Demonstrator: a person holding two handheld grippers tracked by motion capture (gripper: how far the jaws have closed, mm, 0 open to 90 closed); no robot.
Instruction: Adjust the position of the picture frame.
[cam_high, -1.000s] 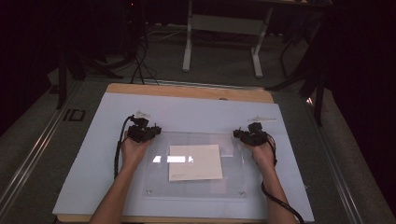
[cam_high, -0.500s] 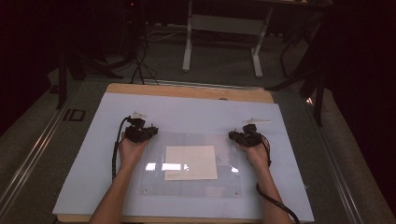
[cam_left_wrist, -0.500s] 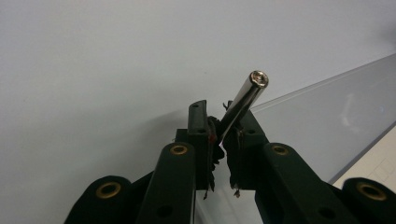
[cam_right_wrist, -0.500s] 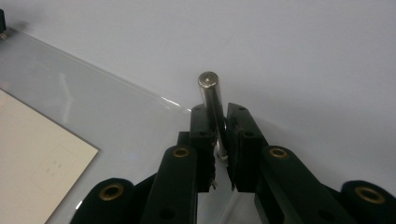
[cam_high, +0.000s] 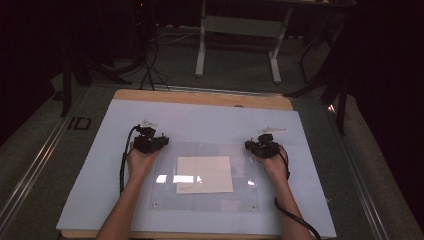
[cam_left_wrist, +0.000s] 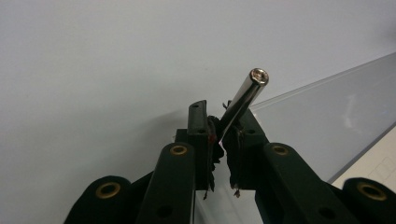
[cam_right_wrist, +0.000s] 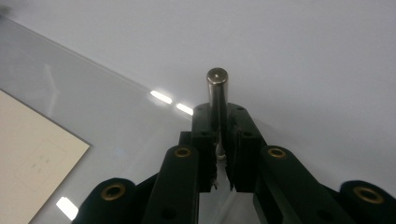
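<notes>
Shiny metal pins are what's being handled here, one per gripper, so left to right it goes like this. At the far-left corner of the clear rectangular acrylic sheet (cam_high: 200, 175), the left gripper (cam_high: 150, 142) is held low over the pale blue-white table mat (cam_high: 100, 190). In the left gripper view its jaws are seen clamped tight on a slim polished steel pin with a socket-style tip (cam_left_wrist: 246, 94), which is tilted up and to the right past the pads. A cream rectangular paper card (cam_high: 205, 174) is seen lying flat under the middle of the sheet, well apart from both grippers. Over at the far-right corner, the right gripper (cam_high: 262, 147) is pinched on a second straight steel pin with a flat end (cam_right_wrist: 217, 95), sticking straight out along the jaws.
</notes>
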